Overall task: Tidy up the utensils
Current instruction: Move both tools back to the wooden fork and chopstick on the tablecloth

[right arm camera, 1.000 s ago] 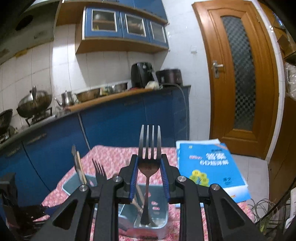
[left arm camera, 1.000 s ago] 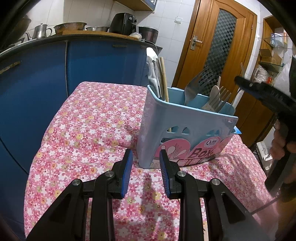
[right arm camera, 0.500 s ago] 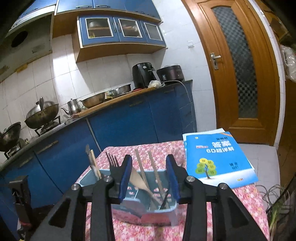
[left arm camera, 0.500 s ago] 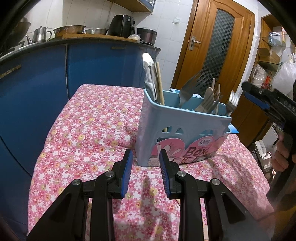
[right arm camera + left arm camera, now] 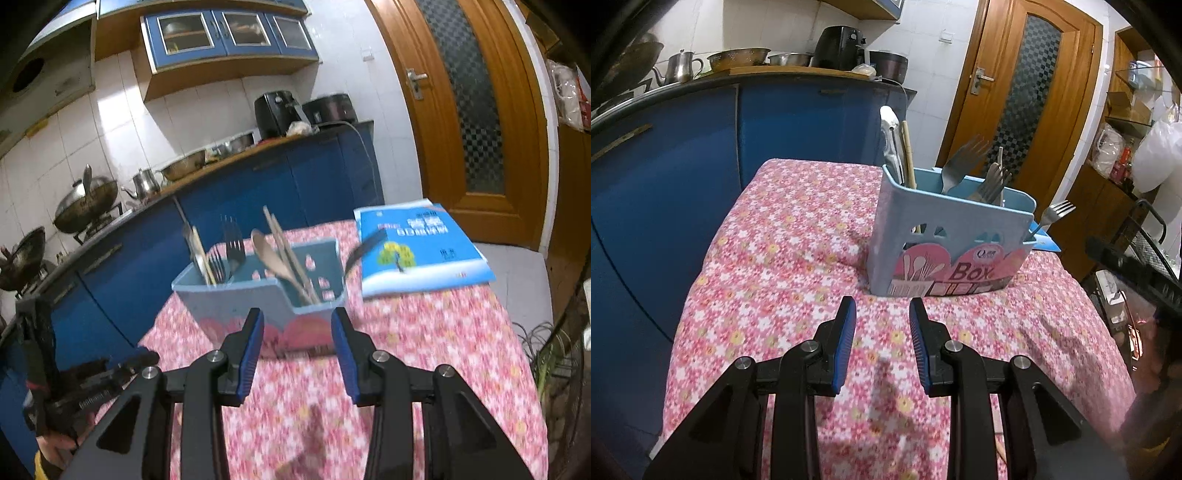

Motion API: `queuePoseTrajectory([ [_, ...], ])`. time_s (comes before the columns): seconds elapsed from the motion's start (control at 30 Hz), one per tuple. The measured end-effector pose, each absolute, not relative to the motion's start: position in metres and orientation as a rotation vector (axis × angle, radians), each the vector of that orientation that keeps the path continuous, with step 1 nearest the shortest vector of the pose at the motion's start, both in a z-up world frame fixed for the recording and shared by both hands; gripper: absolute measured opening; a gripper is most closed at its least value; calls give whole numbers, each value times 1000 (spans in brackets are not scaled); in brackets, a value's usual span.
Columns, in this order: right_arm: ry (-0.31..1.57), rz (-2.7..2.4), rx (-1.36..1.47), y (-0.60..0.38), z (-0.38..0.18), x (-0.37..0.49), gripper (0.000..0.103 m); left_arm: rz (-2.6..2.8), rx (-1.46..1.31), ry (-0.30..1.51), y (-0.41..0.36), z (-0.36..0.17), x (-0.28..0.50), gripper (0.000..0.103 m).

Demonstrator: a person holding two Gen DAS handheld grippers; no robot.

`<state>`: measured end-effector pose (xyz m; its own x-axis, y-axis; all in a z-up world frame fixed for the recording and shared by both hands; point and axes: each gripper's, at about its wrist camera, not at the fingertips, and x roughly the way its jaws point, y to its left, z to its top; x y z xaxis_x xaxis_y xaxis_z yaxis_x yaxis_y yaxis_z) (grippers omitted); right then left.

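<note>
Right wrist: utensil box [image 5: 258,295] beyond hand-held gripper [image 5: 297,323].

A light blue plastic utensil box [image 5: 945,236] is standing on the desk with the pink flowered cloth [image 5: 783,266]. Metal forks [image 5: 960,162] and wooden chopsticks [image 5: 291,254] are sticking up inside it, and one steel fork [image 5: 1052,216] is leaning out over its right end in the left wrist view. A blue paperback book [image 5: 417,247] is lying on the desk just behind the box. Beyond the desk a blue kitchen counter [image 5: 229,199] is running along the wall, with a brown wooden door [image 5: 1015,92] standing to its right.
</note>
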<state>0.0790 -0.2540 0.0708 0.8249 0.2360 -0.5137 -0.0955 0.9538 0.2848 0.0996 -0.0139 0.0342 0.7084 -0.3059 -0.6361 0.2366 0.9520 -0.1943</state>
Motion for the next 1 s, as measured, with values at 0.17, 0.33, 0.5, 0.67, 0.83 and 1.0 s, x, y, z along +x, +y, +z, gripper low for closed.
queuePoseTrajectory([
  [0.17,622,184,250,-249,58,65,41,-298,-98,737,-12,30,88,30],
  [0.33,664,216,255,-245,49,56,43,-297,-101,752,-11,25,77,30],
  [0.5,691,224,237,-240,43,45,44,-294,-98,769,-11,21,66,30],
  [0.67,707,228,229,-236,40,34,44,-288,-89,776,-11,20,54,30],
  [0.83,716,233,217,-233,37,26,44,-293,-89,784,-10,18,42,30],
  [1.0,743,226,193,-230,30,21,44,-287,-82,784,-9,18,35,30],
])
